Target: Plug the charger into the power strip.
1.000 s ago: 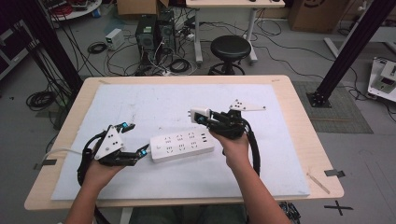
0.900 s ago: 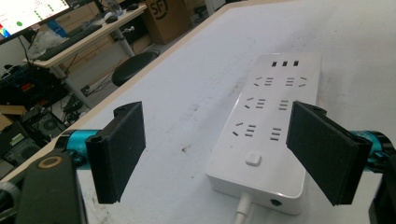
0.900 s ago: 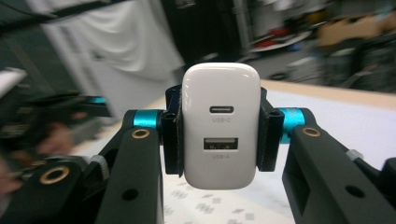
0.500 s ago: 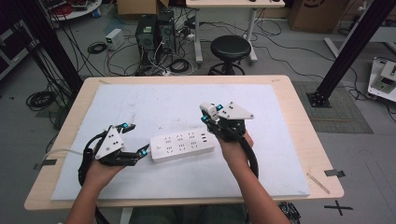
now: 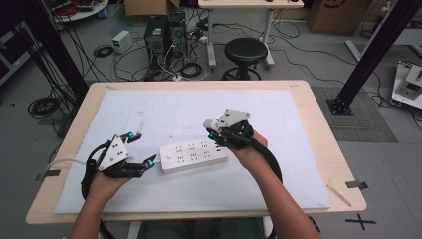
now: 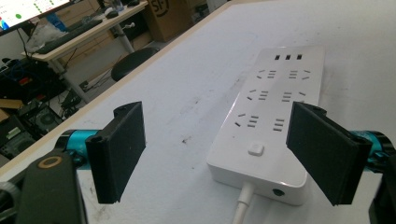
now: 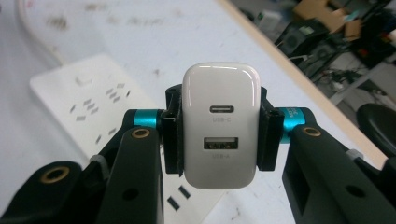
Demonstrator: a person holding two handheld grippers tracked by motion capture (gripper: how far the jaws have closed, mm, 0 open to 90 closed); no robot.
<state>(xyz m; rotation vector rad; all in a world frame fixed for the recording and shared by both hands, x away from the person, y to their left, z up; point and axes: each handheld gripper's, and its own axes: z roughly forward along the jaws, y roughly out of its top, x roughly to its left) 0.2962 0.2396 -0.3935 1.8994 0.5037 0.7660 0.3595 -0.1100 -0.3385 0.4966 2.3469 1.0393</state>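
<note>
On the table [image 5: 318,149], w/ a white mat [image 5: 164,114] over most of the top:

1. Power strip [image 5: 194,156], white, lying flat near mat centre, long side running left-right, sockets up. Left gripper view: three USB ports at far end, rocker switch [image 6: 255,149] at near end, white cord [image 6: 241,205] leaving that end toward you.

2. Your left claw [image 5: 139,148], resting at the strip's left end, jaws spread wide, nothing btwn them. Its pads [image 6: 119,149] bracket the strip's near end w/o touching; one pad sits off to the side over bare mat.

3. Your right claw [image 5: 213,130], raised over the strip's right end, closed on a white USB charger [image 7: 220,123]. Charger gripped by its two sides; face toward cam shows one USB-C port above one USB-A port. Strip sockets blurred below it.

4. Black stool [image 5: 245,52], on floor beyond table's far edge.
</note>
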